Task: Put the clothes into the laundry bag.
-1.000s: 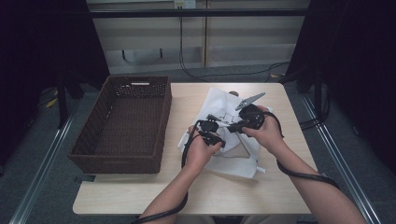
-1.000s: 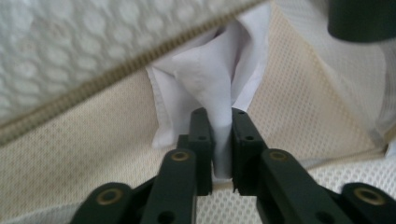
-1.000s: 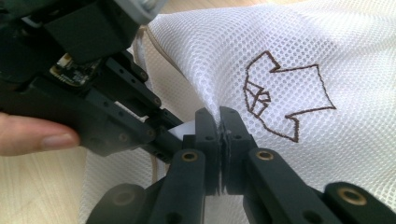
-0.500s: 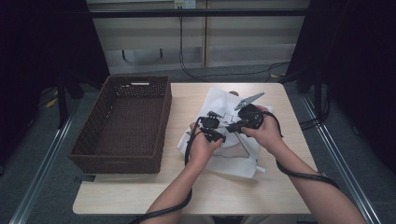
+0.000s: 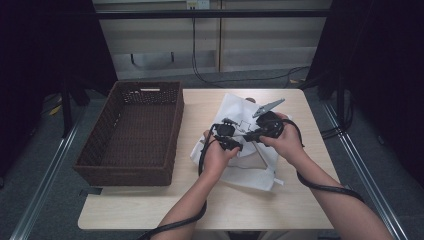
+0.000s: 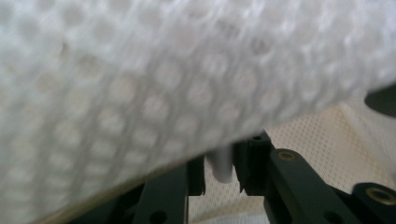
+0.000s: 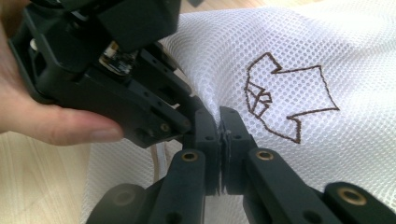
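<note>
A white mesh bag (image 5: 250,170) lies crumpled on the wooden table, with a brown stitched figure (image 7: 289,100) on it. My right gripper (image 7: 219,116) is shut on a raised fold of the mesh (image 7: 303,56). In the high view it (image 5: 246,136) points left from the person's right hand. My left gripper (image 5: 237,144) meets it tip to tip, and its black body (image 7: 116,79) shows close by in the right gripper view. Its jaws (image 6: 219,163) have just been opening and stand slightly apart, with a small white tab (image 6: 220,165) between them. Mesh (image 6: 140,93) drapes just above them.
A dark brown wicker basket (image 5: 100,165) stands on the left half of the table (image 5: 150,210). Black cables trail from both grippers along the forearms toward the front edge. Bare tabletop shows in front of the bag and to its right.
The left hand has crept a little farther up the table toward the right gripper. The right hand and the bag stay put.
</note>
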Demonstrator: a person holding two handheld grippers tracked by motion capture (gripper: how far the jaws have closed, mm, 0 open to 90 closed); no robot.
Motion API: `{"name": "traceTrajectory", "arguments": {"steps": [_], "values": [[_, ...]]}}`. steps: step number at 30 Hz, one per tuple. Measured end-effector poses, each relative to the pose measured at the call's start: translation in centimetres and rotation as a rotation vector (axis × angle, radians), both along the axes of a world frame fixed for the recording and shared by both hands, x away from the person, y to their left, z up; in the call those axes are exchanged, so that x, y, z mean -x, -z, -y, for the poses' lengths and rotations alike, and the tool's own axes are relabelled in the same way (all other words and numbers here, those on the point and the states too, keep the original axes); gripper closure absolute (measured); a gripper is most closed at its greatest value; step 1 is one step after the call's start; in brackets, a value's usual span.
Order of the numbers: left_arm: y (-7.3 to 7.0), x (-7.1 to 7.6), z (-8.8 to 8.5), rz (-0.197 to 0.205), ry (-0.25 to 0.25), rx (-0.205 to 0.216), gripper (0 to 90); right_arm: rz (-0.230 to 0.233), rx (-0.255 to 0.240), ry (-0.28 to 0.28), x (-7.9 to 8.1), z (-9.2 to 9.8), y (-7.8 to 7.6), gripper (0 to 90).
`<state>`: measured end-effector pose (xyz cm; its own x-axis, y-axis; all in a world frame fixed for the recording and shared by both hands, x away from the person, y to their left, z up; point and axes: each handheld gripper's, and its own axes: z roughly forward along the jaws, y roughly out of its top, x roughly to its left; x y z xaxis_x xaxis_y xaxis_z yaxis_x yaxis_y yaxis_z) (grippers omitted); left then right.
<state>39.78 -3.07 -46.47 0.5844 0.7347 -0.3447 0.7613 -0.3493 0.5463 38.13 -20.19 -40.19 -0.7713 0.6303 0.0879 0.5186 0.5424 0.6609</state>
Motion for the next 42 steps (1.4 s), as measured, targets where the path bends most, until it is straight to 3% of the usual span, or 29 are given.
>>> {"name": "traceTrajectory", "arguments": {"steps": [1, 3, 9, 10, 11, 13, 14, 17, 25, 26, 34, 36, 42], "values": [[0.0, 0.0, -0.2, -0.004, 0.014, -0.011, 73.8, -0.004, 0.000, 0.002, 0.0, 0.0, 0.0, 88.2], [-0.1, 0.3, -0.2, -0.010, -0.010, 0.010, 71.8, -0.004, -0.001, 0.008, 0.0, 0.1, 0.0, 88.2], [-0.6, 0.5, -1.1, -0.016, 0.028, -0.014, 65.1, -0.009, 0.003, 0.018, 0.0, 0.2, 0.0, 88.1], [-0.7, 0.7, -1.0, -0.015, 0.009, -0.001, 61.7, -0.010, 0.004, 0.017, 0.0, 0.2, 0.0, 88.1], [-0.8, 0.6, -1.3, -0.014, 0.038, -0.018, 60.6, -0.011, 0.003, 0.018, 0.0, 0.2, 0.0, 88.1], [-1.0, 0.7, -1.5, -0.007, 0.039, -0.017, 58.8, -0.013, 0.006, 0.018, 0.0, 0.2, 0.1, 88.1], [-1.1, 0.9, -1.4, -0.013, 0.016, 0.006, 57.5, -0.015, 0.006, 0.017, 0.0, 0.2, 0.0, 88.1], [-1.4, 1.0, -1.8, -0.016, 0.069, -0.023, 57.3, -0.014, 0.010, 0.013, -0.1, 0.2, 0.1, 88.1], [-1.4, 1.4, -1.9, -0.028, 0.065, -0.023, 55.9, -0.017, 0.011, 0.015, 0.0, 0.2, 0.1, 88.1], [-1.4, 1.3, -2.1, -0.031, 0.085, -0.037, 55.1, -0.014, 0.011, 0.015, 0.0, 0.2, 0.1, 88.1], [-1.7, 1.9, -2.5, -0.036, 0.088, -0.029, 49.2, -0.015, 0.012, 0.021, 0.0, 0.5, 0.2, 88.0], [-1.9, 1.9, -2.6, -0.037, 0.112, -0.044, 48.3, -0.017, 0.015, 0.020, 0.0, 0.5, 0.3, 88.0], [-2.4, 2.2, -2.8, -0.032, 0.108, -0.026, 44.2, -0.022, 0.023, 0.023, 0.0, 0.7, 0.4, 87.9]]}}
